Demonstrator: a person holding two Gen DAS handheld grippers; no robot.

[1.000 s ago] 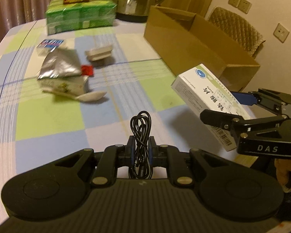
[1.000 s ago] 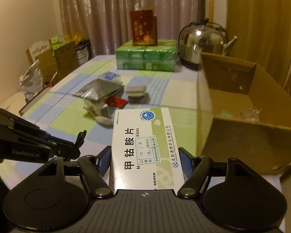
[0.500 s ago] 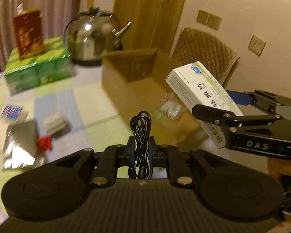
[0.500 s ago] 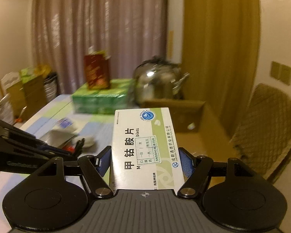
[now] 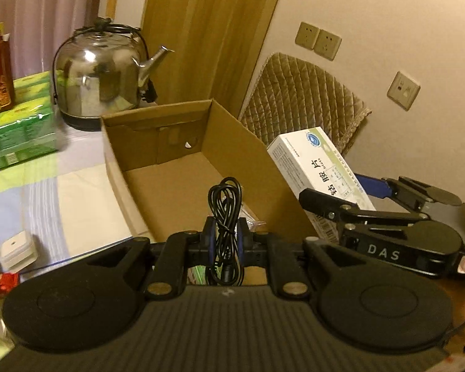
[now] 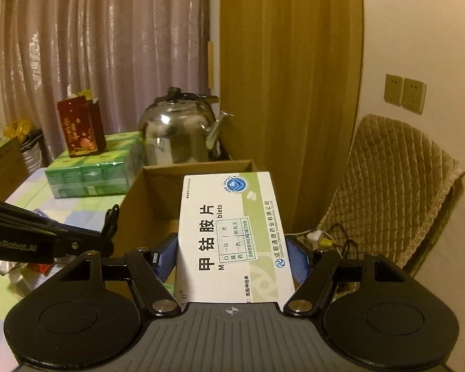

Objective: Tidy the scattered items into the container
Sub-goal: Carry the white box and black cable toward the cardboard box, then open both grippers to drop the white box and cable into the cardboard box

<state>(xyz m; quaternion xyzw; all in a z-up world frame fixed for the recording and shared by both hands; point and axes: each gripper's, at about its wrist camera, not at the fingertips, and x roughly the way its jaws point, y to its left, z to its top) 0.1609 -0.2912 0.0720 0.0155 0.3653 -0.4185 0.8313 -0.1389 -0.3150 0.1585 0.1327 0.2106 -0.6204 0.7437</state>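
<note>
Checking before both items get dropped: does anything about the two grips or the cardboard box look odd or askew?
Nothing alarming. The left gripper pinches the coiled black cable upright. The right gripper clamps the white-and-green medicine box squarely. The open brown cardboard box sits upright and undamaged.

Dim warm indoor light, yellowish cast
Cream wall (image 6: 418, 31) at right, double socket plate (image 6: 404, 93) mounted on it; single socket (image 5: 403, 90) lower, seen in left wrist view
Ochre curtain (image 6: 291, 77) hanging floor-ward beside wall; sheer pinkish pleated curtain (image 6: 108, 46) further left
Chair with quilted tan cover (image 6: 390, 186) against wall, tangle of wires near its base
Table with checked cloth (image 5: 46, 192) in pale green, blue, cream squares
Stacked cardboard boxes (image 6: 6, 164) at far left beyond table
</note>
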